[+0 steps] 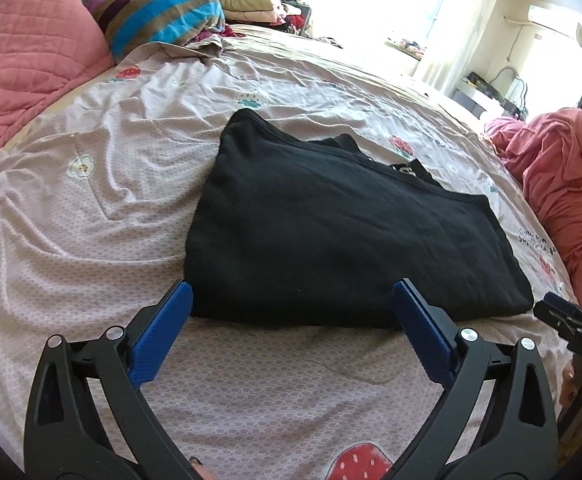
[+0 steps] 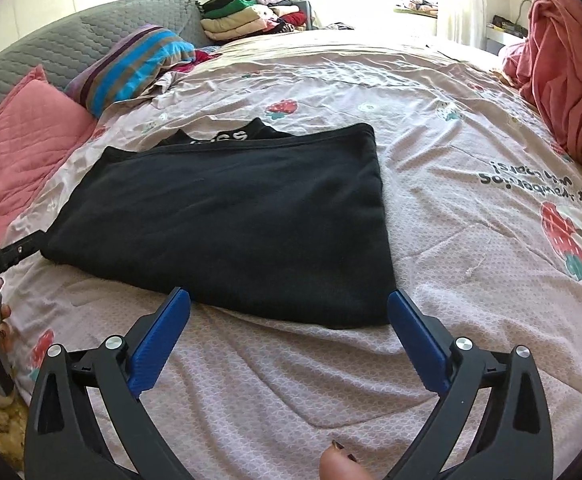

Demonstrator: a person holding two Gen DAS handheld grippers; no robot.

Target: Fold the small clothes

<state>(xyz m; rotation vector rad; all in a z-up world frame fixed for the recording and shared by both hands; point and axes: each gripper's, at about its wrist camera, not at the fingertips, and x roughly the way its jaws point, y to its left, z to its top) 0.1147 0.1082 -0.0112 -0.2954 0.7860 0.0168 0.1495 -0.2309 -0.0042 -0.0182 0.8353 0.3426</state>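
From the left wrist we see our left gripper [image 1: 291, 300] spread wide with nothing between its blue pads, poised at the near edge of the black garment [image 1: 331, 232]. It lies folded into a flat rectangle on the pink strawberry-print bedsheet [image 1: 91, 208].

From the right wrist, our right gripper [image 2: 289, 306] also gapes empty, just short of the garment [image 2: 231, 216]; white lettering peeks out at its far edge.

Black left gripper [image 1: 291, 300], right gripper [image 2: 289, 304]: blue pads, silver screws
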